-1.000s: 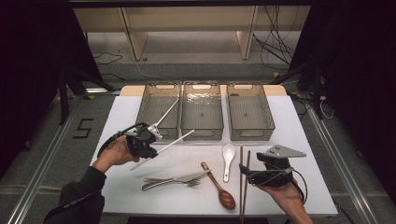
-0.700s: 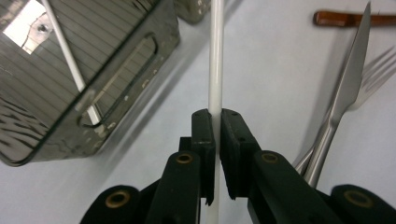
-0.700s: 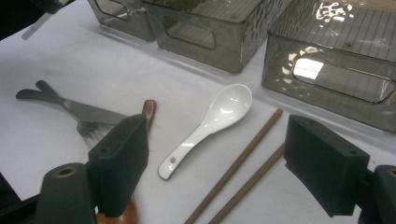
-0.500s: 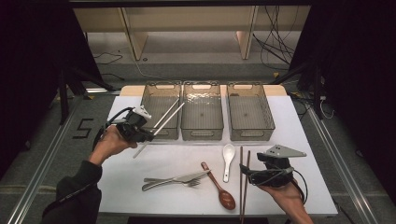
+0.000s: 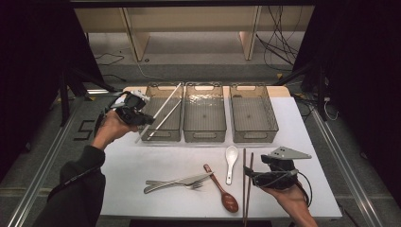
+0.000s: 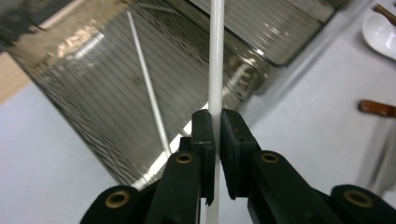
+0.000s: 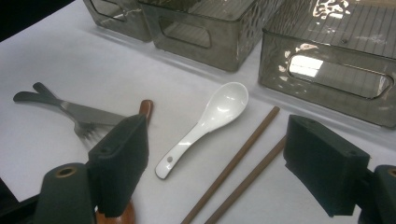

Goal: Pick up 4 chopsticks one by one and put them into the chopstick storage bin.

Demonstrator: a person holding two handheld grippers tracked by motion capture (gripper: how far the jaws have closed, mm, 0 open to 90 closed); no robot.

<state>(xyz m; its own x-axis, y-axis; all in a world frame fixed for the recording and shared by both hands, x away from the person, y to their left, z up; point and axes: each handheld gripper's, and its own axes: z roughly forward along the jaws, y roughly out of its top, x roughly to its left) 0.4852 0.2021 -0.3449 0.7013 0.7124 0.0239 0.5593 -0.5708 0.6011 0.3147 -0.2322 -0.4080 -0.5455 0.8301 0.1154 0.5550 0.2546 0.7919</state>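
Left gripper (image 5: 142,118): jaws clamped on a white chopstick (image 6: 215,65), held over the left bin (image 5: 163,124).
Left bin: a second white chopstick (image 6: 148,88) lies inside.
Table (image 5: 142,163): knife, fork, wooden spoon, white spoon, brown chopsticks.
Right gripper (image 7: 217,158): jaws apart, empty, above the brown chopsticks (image 7: 243,161).

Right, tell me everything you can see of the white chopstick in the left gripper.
The white chopstick is a thin, straight, smooth rod, plastic by the look. The left gripper is shut on it near one end; the rest slants out over the leftmost clear bin. A second white chopstick lies in that bin, apart from it.
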